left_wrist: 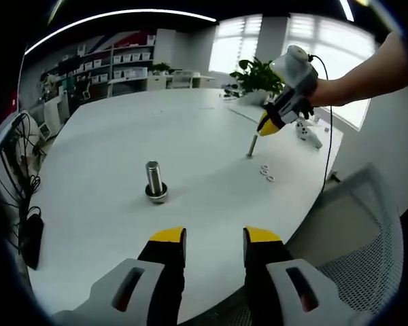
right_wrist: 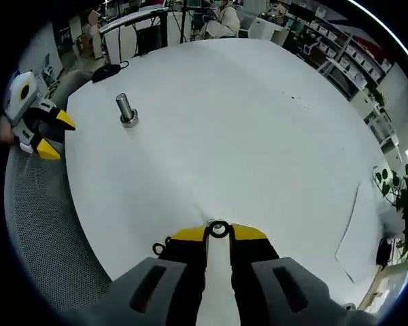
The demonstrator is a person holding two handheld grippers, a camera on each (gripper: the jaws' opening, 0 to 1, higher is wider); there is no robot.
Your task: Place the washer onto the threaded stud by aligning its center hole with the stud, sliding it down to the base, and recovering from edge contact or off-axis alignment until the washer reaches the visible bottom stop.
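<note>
My right gripper [right_wrist: 218,234] is shut on a small steel washer [right_wrist: 218,229] held at its yellow tips. In the left gripper view that right gripper [left_wrist: 270,125], held by a person's hand, sits at the top of a thin threaded stud [left_wrist: 251,145] standing on the white table [left_wrist: 190,129]. Two loose washers [left_wrist: 266,173] lie just beside the stud's foot; they also show by the jaw as loose washers [right_wrist: 164,244]. A thicker upright bolt [left_wrist: 154,180] stands mid-table, seen again as the bolt [right_wrist: 126,109]. My left gripper [left_wrist: 215,238] is open over the near edge, and appears as the left gripper [right_wrist: 44,132].
A grey mesh chair [left_wrist: 367,231] stands at the table's edge, seen too as the chair [right_wrist: 34,204]. A potted plant [left_wrist: 257,73] and a white device [left_wrist: 310,133] sit at the far side. Shelves [left_wrist: 115,64] line the back wall.
</note>
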